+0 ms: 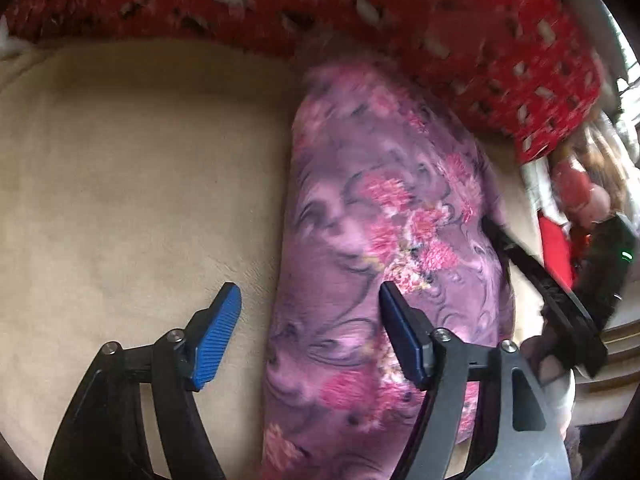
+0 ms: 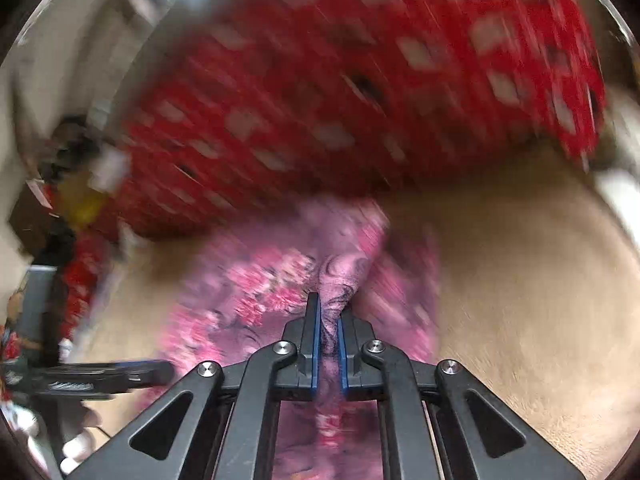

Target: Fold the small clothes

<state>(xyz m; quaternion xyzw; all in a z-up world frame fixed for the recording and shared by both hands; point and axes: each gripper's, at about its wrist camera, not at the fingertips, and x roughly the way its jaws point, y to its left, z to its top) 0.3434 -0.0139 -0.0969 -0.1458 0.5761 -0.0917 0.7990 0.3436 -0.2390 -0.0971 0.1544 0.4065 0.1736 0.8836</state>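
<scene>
Purple floral garment (image 1: 372,248) lies in a long folded strip on the beige cushioned surface (image 1: 132,168), beside a red patterned blanket (image 1: 460,24); left tool (image 1: 310,332) stands open above the garment's edge, gripping nothing; right tool (image 2: 328,320) is clamped on a pinched fold of the garment; that view is blurred.

A beige cushioned surface (image 1: 120,160) carries a purple floral garment (image 1: 380,208).
</scene>
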